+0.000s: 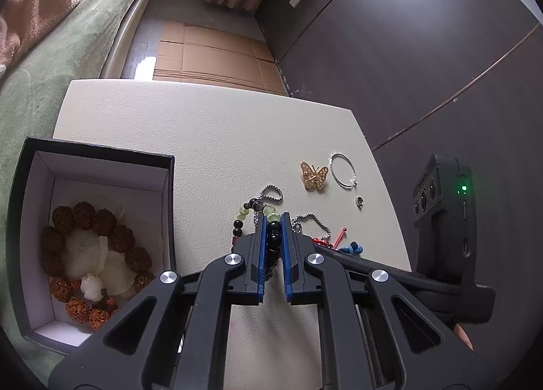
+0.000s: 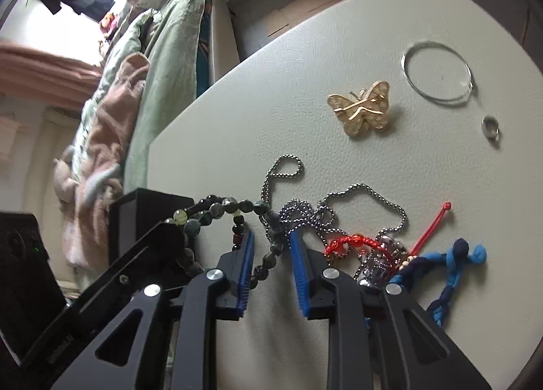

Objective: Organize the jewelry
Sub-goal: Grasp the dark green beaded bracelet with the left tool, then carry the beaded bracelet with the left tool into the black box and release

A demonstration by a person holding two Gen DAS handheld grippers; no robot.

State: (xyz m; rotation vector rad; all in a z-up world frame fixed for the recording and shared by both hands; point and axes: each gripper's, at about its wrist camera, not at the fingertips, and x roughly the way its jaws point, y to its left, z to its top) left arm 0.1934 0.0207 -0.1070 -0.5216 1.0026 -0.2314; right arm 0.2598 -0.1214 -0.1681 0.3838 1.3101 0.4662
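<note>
Left wrist view: left hand-held gripper (image 1: 273, 220) is clamped on a beaded bracelet (image 1: 253, 212), its blue ribbed pads (image 1: 261, 247) pressing a run of glossy black round beads; pale green translucent beads arc out past the tips toward 11 o'clock. Bracelet hangs over the cream, leather-grained table (image 1: 210, 139). A metal ball chain (image 1: 271, 190) lies looped just beyond the tips.

At 1 o'clock from the chain: a gold filigree butterfly brooch (image 1: 314, 175), then a thin silver wire hoop (image 1: 343, 171) beside it, and a small metal ring (image 1: 359, 201) at 5 o'clock of the hoop. A red knotted cord (image 1: 334, 237) and a blue braided cord (image 1: 351, 249) lie at the table's near right edge.

At 9 o'clock: an open black rigid box (image 1: 101, 161), white-lined, holding a rough brown seed-bead strand (image 1: 98, 220) around white, smooth pieces.

Right wrist view: right hand-held gripper (image 2: 271, 244) has its jaws parted, blue pads (image 2: 300, 268) either side of the bracelet's dark mottled beads, not pinching them. Ball chain tangles with the red cord at 3 o'clock.
</note>
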